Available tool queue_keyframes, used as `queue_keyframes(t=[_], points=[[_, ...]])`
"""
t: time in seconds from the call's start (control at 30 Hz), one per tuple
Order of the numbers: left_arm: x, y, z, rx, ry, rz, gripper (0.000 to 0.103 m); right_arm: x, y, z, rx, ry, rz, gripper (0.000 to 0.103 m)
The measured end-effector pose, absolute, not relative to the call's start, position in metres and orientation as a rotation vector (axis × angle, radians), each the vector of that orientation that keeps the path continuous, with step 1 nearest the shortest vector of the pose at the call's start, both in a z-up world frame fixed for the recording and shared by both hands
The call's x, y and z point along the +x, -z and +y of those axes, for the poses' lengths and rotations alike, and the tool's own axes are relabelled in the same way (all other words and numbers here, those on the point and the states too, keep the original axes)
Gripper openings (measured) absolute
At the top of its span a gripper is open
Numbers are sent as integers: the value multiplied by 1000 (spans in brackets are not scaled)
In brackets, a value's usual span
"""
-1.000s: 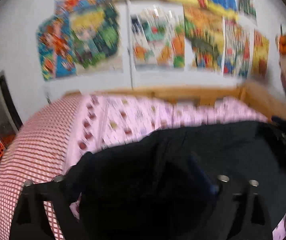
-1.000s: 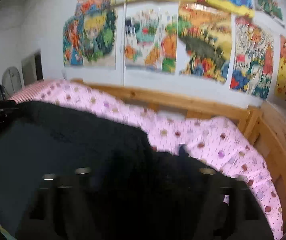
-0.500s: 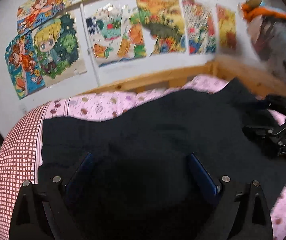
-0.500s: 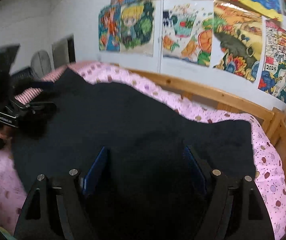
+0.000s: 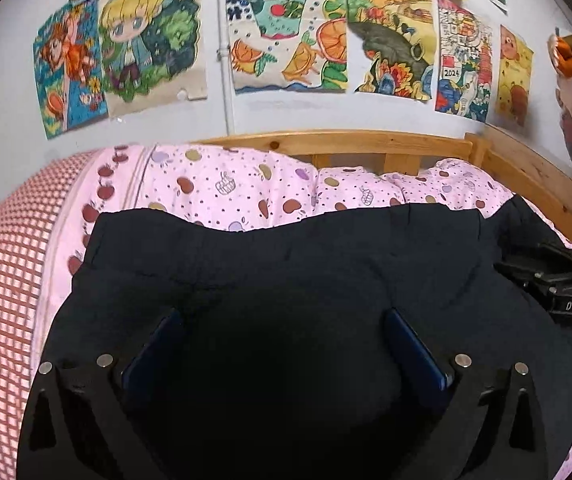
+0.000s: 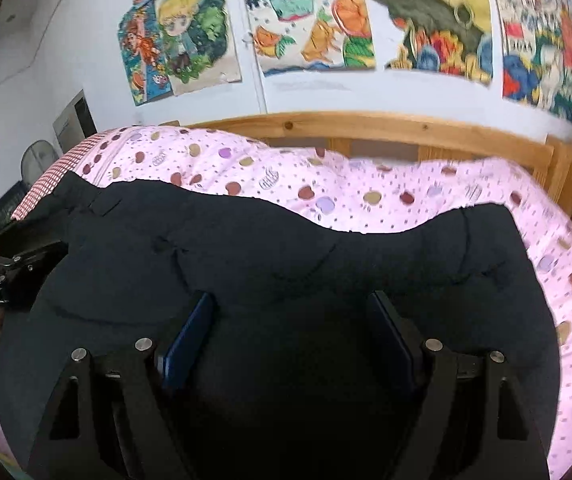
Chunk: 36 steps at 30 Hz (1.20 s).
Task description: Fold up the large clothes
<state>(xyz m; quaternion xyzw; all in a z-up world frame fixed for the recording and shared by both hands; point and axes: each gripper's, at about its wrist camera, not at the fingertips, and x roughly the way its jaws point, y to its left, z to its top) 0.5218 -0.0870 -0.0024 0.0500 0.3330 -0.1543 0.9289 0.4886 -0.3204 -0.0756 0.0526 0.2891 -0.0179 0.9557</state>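
Note:
A large black garment lies spread across the pink dotted bedcover; its far edge runs wavy below the headboard. My left gripper hovers low over its near part. Its jaws are opening wide, and black cloth lies between the blue pads without being pinched. In the right wrist view the same garment fills the lower frame. My right gripper stands open over it, inner pad faces bare. Each gripper shows at the other view's edge: the right gripper body, the left gripper body.
A wooden headboard and side rail bound the bed at the back and right. A red checked sheet covers the left side. Drawings hang on the wall. A fan stands left of the bed.
The garment, earlier bunched and lifted in front of both cameras, now lies spread flat on the bed. Both grippers came down toward it. The left jaws stand wider apart.

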Motion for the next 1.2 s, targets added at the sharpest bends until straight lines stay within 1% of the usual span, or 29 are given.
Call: queue_keyframes(t=[0.23, 0.47, 0.63, 0.73, 0.97, 1.2], points=[[526, 18, -96, 139, 308, 675, 103, 497, 90, -319, 121, 37, 598, 76], [518, 19, -94, 138, 307, 646, 103, 490, 84, -313, 101, 58, 593, 77], [514, 16, -89, 119, 319, 636, 103, 464, 66, -318, 117, 91, 521, 78], [512, 13, -88, 113, 317, 633, 103, 444, 54, -320, 103, 118, 483, 81], [504, 1, -83, 109, 301, 612, 103, 421, 39, -323, 44, 161, 442, 82], [478, -29, -51, 161, 217, 490, 103, 398, 29, -339, 5, 233, 415, 86]])
